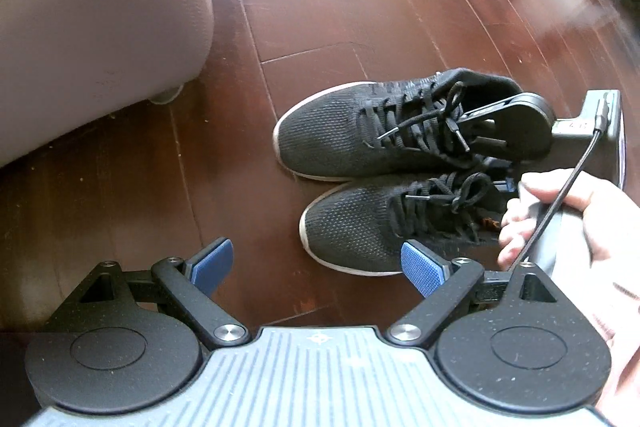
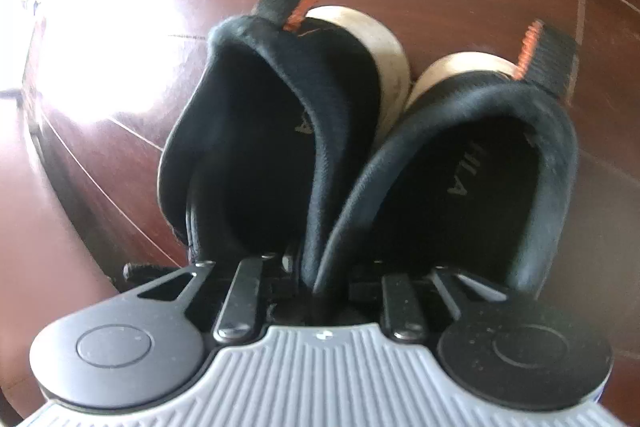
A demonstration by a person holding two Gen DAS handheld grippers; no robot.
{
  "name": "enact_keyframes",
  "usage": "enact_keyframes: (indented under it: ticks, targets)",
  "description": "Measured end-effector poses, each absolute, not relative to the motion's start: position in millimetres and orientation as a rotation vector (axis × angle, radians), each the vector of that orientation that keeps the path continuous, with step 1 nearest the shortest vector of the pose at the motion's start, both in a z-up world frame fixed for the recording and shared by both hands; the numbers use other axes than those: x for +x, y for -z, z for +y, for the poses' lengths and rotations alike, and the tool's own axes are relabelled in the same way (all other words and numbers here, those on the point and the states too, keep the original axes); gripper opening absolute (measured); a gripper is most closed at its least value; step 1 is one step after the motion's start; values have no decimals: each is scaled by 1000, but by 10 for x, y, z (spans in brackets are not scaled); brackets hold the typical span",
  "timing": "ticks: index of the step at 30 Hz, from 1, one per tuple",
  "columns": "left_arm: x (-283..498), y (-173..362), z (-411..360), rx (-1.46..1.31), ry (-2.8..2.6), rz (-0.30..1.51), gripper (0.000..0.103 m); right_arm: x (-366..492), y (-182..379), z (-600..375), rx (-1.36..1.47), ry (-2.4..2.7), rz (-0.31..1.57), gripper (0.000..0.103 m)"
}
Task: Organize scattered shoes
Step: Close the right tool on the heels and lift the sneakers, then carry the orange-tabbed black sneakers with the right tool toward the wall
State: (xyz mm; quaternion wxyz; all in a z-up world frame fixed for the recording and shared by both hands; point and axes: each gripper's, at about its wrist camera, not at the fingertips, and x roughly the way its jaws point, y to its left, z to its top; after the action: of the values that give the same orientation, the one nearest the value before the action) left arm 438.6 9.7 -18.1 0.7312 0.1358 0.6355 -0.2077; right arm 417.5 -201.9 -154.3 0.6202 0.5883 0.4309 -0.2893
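At the centre right of the left wrist view, two black sneakers (image 1: 384,163) lie side by side on the dark wooden floor (image 1: 320,7), toes toward the left of the frame, heels toward the right — their long axes run nearly across the picture. The right gripper (image 1: 516,125) reaches in from the right edge at the heel openings, with a hand (image 1: 560,223) on its handle. In the right wrist view its fingers are drawn close together around the two touching inner collars of the pair (image 2: 316,187), apparently pinching both shoes at once; the fingertips themselves are hidden by the fabric. The left gripper (image 1: 316,263) hangs spread wide and empty at the lower centre, just beside the nearer shoe's toe. A pale sofa (image 1: 100,19) fills the upper left. Judged from this, the right hand is plainly the nearer one — any lift or slide would pull the pair heel-first, along its length.
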Motion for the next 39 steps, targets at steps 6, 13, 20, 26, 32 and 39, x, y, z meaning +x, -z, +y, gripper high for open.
enact_keyframes:
  ticks: [6, 13, 20, 26, 32, 39]
  targets:
    - [4305, 144, 95, 303, 476, 1382, 94, 3725, 1423, -1867, 1402, 712, 858, 19]
    - [4123, 87, -7, 344, 554, 1350, 94, 3174, 1284, -1804, 1443, 768, 759, 19]
    - [3833, 58, -39, 401, 617, 1336, 94, 2369, 1111, -1638, 1443, 822, 673, 18]
    - [3451, -83, -92, 443, 709, 1290, 94, 1573, 982, -1359, 1464, 894, 621, 18]
    - [2924, -247, -180, 506, 834, 1226, 94, 595, 872, -947, 1524, 993, 535, 18]
    - [2004, -299, -217, 626, 1011, 1183, 94, -740, 763, -323, 1598, 1143, 432, 18]
